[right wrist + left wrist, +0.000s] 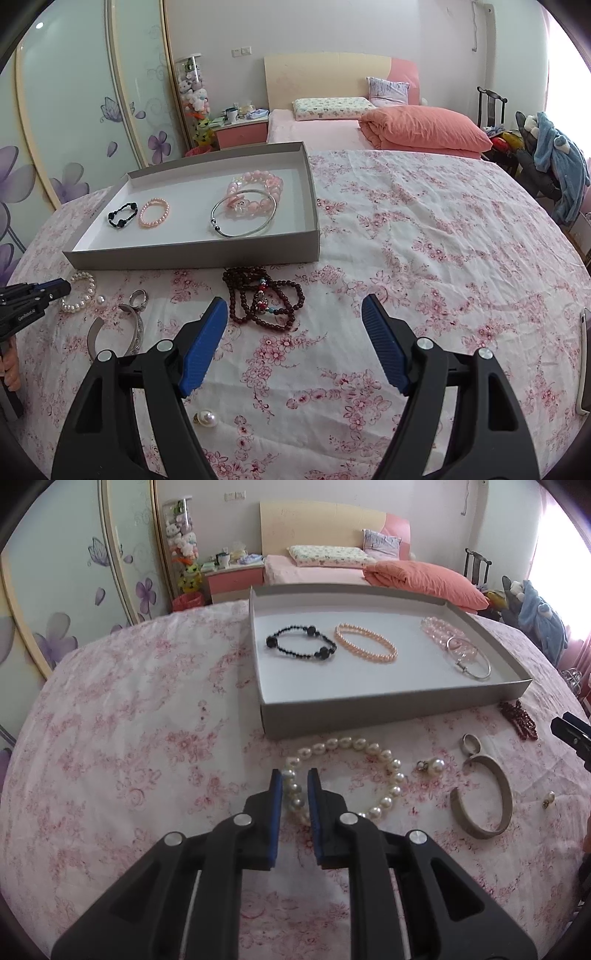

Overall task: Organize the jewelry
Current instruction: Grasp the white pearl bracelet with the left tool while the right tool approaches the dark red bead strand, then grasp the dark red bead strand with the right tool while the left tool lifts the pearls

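Left gripper (295,786), nearest the lens, had its jaws nearly together w/ the left side of the white pearl bracelet (345,775) pinched between the blue pads. That bracelet lay on the flowered bedsheet (129,738) just in front of the grey tray (369,710), not yet lifted as far as could be told.

To do this step well: keep the squeeze light but firm, since round beads prob. roll out of flat pads; lift slowly so the loop hangs free & doesn't drag the pearl earring (432,767) beside it. Carry it over the tray's near wall, high enough to clear, then set it in the bare patch btw the peach bracelet (365,642) & the silver bangle (471,661), not on top of either.

Further right on the sheet sat a ring (470,743) & a wide metal cuff (484,797), still to sort.

Right gripper (295,317) was wide apart, holding nothing, aimed toward the dark red bead string (262,302), which lay near the tray's right corner.
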The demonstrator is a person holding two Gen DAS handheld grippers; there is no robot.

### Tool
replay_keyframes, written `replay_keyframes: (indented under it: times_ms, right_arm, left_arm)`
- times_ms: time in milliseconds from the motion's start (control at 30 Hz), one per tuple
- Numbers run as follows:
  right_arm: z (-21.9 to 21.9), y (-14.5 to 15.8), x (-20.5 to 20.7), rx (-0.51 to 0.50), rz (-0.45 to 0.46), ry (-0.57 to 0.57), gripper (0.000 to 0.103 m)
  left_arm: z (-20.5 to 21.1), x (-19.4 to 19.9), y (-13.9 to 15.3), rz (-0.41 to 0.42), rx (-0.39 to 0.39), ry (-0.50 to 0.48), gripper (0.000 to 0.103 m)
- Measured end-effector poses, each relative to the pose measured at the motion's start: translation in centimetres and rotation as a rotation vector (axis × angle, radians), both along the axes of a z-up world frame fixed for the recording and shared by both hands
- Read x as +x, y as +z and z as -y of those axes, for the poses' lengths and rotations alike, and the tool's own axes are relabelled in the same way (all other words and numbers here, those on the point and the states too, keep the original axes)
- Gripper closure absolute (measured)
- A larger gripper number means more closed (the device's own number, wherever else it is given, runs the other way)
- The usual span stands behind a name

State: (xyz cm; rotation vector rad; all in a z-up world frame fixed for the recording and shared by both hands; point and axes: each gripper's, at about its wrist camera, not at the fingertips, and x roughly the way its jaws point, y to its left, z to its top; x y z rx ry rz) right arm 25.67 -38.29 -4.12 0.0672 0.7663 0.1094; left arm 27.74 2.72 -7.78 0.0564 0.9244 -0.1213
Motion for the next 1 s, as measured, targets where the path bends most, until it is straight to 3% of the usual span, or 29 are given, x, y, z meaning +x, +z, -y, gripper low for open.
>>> replay_keyframes:
  times_ms: [267,600,933,1000]
  right_arm:
    - [-0.1,-0.3,0.2,-0.002,-0.015,-0.004,0.028]
    - [-1.7,-1.6,2.2,-0.048,-0.085,0.037,0.029]
    - [-3.5,-2.4,4.2,-0.120,-0.128,0.045,0.029]
    - [-3.4,-2.4,4.3,-0.111,-0.131,0.047,0.035]
  left_arm:
    - [0.1,-0.2,-0.1,0.006,-0.006,0.001,0.093]
    - [-2.6,-2.0,3.4,0.101,-0.152,0.028,0.093]
    - [-2.8,-2.5,4.0,0.126,-0.196,0.023,0.093]
    - [-2.7,-2.4,3.8,0.127,-0.205,0.028,0.093]
